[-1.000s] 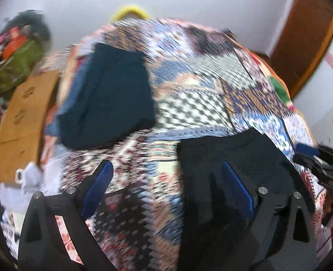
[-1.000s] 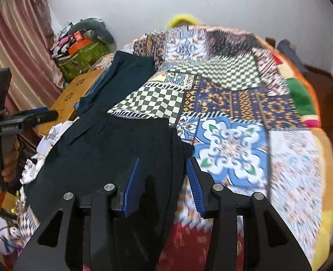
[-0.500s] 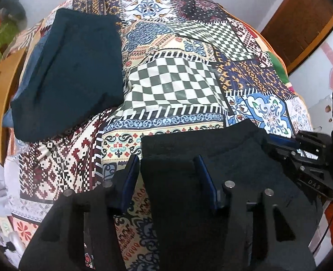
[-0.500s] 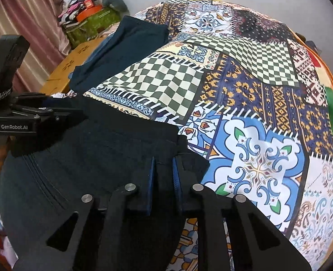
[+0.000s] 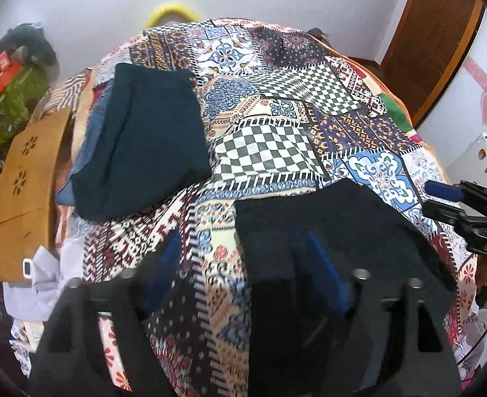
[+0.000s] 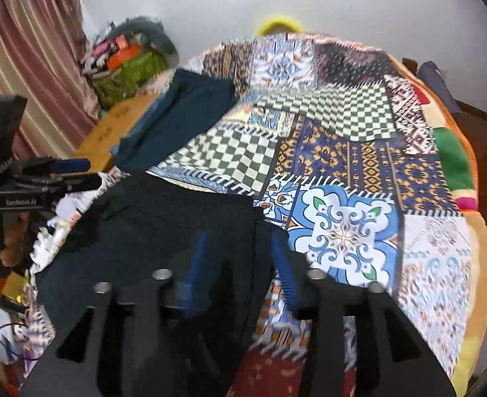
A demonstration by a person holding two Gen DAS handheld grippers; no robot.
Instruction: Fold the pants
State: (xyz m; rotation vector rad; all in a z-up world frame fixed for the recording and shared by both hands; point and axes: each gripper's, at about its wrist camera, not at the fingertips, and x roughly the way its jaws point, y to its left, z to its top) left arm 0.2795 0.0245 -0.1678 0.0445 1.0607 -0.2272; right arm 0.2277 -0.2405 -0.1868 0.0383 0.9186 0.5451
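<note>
Black pants (image 5: 326,228) lie folded on the patchwork bedspread (image 5: 276,145) near its front edge; they also show in the right wrist view (image 6: 164,228). My left gripper (image 5: 243,264) is open above the pants' left edge, holding nothing. My right gripper (image 6: 240,258) is open above the pants' right edge, holding nothing. Each gripper shows from the side in the other's view, the right one (image 5: 455,198) and the left one (image 6: 58,175).
A folded dark teal garment (image 5: 144,145) lies on blue cloth at the bed's left. A wooden board (image 5: 25,185) and a green bag with clutter (image 5: 8,99) stand left of the bed. A brown door (image 5: 435,33) is at the right.
Both grippers were closing on the pants' top edge half a second ago. Now both are open and have pulled back and up; the pants lie flat.
</note>
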